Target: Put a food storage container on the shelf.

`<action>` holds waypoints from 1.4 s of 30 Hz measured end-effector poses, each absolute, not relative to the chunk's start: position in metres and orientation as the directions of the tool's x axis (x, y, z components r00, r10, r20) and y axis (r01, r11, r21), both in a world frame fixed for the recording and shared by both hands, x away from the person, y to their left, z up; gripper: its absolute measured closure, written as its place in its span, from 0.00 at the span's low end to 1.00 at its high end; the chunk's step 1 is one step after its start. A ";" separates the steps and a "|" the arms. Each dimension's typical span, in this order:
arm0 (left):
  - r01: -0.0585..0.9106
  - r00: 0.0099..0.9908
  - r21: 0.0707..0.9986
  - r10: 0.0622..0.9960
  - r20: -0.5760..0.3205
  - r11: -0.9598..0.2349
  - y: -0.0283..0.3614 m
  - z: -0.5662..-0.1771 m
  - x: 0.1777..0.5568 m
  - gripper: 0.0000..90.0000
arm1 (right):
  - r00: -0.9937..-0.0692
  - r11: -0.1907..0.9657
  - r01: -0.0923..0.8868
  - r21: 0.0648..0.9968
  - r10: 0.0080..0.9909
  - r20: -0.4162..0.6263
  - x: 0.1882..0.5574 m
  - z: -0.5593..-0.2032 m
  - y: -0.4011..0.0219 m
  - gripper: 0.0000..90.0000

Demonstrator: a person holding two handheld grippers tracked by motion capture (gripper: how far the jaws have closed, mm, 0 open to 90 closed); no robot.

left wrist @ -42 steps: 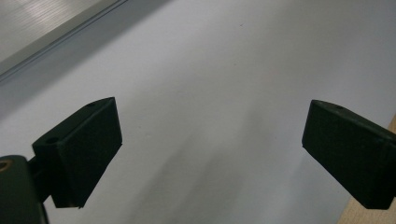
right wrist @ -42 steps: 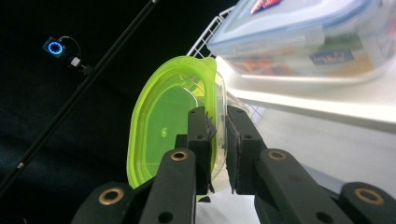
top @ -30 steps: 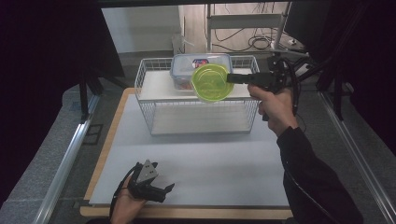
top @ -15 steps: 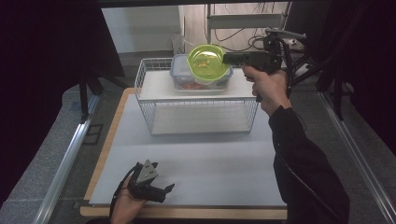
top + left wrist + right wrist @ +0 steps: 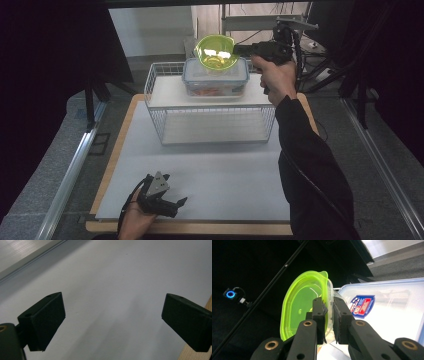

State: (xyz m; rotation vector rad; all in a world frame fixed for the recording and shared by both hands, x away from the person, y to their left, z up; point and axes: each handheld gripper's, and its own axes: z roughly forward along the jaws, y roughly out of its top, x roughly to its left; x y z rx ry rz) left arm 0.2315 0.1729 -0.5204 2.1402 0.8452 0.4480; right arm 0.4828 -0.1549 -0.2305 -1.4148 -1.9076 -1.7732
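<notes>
Fingers [image 5: 320, 315] of right gripper [image 5: 239, 50] clenched on green bowl [image 5: 216, 51] rim; we've lifted it from upper centre to above lidded container [image 5: 216, 79]; placement pending. Left gripper [image 5: 172, 204] released, idle, lower left.

readable text: none that I can make out | only marking: blue-and-red label [image 5: 362, 305] on the clear container lid [image 5: 392, 315] beside my right jaws | its lettering too small and blurred to read
</notes>
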 end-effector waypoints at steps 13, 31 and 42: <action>0.417 0.724 0.767 0.688 0.044 -0.488 0.172 -0.521 0.231 0.05 | -0.419 -0.218 0.762 0.610 0.552 0.721 0.511 -0.239 -0.146 0.90; 0.416 0.721 0.772 0.691 0.043 -0.481 0.173 -0.520 0.231 0.05 | -0.320 -0.250 0.796 0.551 0.598 0.735 0.530 -0.249 -0.136 0.89; 0.415 0.723 0.770 0.689 0.043 -0.484 0.173 -0.520 0.231 0.05 | -0.322 -0.245 0.796 0.554 0.603 0.730 0.533 -0.252 -0.134 0.78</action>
